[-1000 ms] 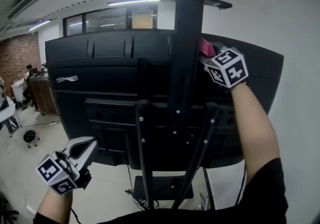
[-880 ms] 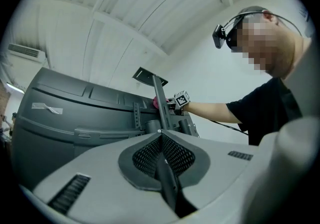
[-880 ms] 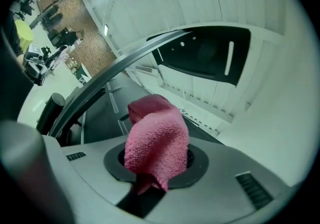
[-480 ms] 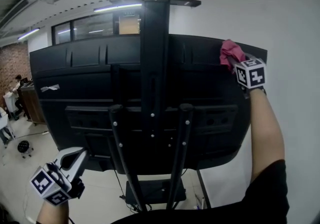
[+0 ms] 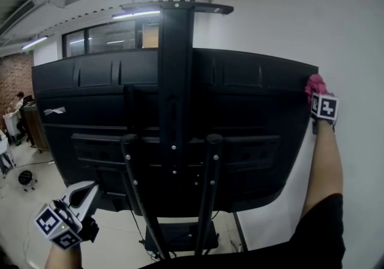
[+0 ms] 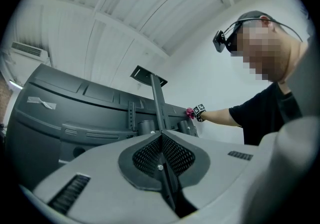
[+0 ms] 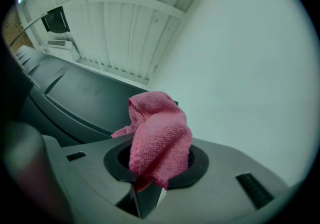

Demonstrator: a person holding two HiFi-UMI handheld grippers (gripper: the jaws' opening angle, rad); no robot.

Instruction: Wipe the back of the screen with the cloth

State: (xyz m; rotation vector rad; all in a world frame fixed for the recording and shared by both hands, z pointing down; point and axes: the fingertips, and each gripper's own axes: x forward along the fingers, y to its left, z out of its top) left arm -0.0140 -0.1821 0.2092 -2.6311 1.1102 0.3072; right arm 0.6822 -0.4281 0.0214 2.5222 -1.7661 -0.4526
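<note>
Though earlier inboard, cloth point(image 5: 314, 85) at edge

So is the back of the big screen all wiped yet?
Not yet. The right gripper, shut on the pink cloth, has swept the top strip from the post to the screen's right edge and sits there now. The lower panel and everything left of the post probably remain. The left gripper hangs shut and empty.
</note>
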